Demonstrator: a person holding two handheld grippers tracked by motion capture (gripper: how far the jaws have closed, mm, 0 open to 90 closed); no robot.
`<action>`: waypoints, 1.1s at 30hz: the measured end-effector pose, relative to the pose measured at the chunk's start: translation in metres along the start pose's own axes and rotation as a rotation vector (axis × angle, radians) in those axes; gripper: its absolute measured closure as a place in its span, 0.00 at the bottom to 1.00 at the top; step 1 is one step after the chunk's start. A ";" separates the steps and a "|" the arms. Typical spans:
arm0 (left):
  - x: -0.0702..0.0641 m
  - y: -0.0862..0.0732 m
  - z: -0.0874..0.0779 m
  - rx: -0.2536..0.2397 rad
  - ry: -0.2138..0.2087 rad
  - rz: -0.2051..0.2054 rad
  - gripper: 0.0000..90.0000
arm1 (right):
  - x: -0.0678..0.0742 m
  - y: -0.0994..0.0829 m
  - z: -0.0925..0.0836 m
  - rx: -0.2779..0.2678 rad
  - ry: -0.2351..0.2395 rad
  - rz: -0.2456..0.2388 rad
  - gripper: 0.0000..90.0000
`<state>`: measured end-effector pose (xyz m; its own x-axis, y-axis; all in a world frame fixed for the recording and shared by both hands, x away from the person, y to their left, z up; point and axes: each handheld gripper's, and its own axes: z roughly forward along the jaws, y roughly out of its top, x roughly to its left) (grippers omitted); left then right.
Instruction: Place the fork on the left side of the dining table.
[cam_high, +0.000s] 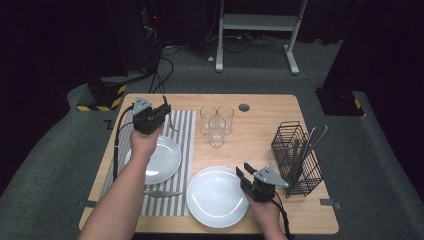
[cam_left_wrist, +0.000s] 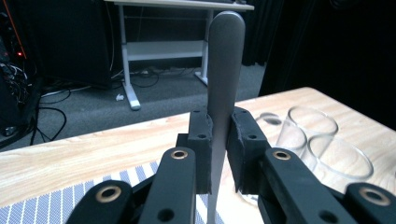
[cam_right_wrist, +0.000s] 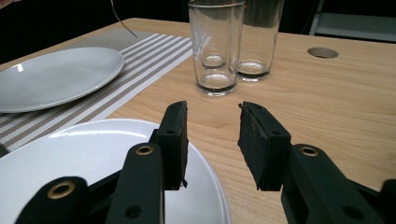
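My left tongs (cam_high: 161, 112) pinch a fork (cam_left_wrist: 223, 70) by its handle, which stands straight up, above the far end of the striped mat (cam_high: 182, 127). My right tongs (cam_high: 246, 172) are half open and empty over the near plate (cam_high: 212, 200).

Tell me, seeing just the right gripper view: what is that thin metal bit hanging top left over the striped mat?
Observer: The tip of a piece of cutlery; the left gripper is shut on its handle.
Operator: What's beside the right gripper, off to its right?
Observer: A black wire basket with utensils standing in it.
Operator: Anything else on the mat?
Observer: A knife lies near the person's end of it, below the plate.
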<state>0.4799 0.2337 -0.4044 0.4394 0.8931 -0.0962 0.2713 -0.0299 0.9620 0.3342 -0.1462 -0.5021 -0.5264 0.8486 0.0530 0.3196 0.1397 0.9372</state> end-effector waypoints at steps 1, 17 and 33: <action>0.001 0.002 0.002 -0.007 0.007 0.005 0.89 | 0.000 0.000 0.000 0.001 0.004 0.003 0.69; 0.004 -0.021 0.024 0.052 0.011 -0.009 0.89 | 0.001 -0.002 0.001 0.009 0.010 0.010 0.69; 0.006 -0.032 0.039 0.079 0.004 -0.037 0.89 | 0.003 -0.002 0.002 0.005 0.032 0.038 0.69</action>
<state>0.5072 0.2221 -0.4458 0.4245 0.8961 -0.1300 0.3538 -0.0320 0.9348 0.3337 -0.1431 -0.5050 -0.5384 0.8368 0.0994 0.3436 0.1103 0.9326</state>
